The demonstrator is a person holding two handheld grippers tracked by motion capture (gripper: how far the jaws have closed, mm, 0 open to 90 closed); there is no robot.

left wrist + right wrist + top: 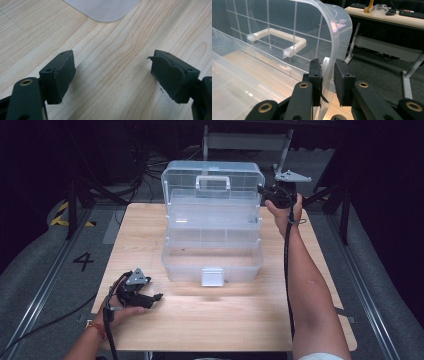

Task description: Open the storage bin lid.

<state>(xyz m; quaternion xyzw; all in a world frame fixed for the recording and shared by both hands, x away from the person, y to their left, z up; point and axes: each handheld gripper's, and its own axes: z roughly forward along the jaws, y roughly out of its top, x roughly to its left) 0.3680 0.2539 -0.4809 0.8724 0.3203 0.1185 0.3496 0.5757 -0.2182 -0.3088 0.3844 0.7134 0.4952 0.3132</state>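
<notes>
Right hand-held gripper (pixel 327 82) clamped on the raised lid; left hand-held gripper (pixel 112 75) idle, jaws wide.

Right hand-held gripper (pixel 264 191), at 1 o'clock on the table (pixel 210 315): jaws narrowed onto the right edge of the clear lid (pixel 337 37), one pad on each face of the wall, pinching it. The lid stands upright, white handle (pixel 213 181) facing the person, on the clear plastic toolbox (pixel 212 262) at table centre, trays stepped open. Left hand-held gripper (pixel 157 296), at 7 o'clock: jaws well apart, nothing between them, lying low over bare wood, near the box's front corner.
</notes>
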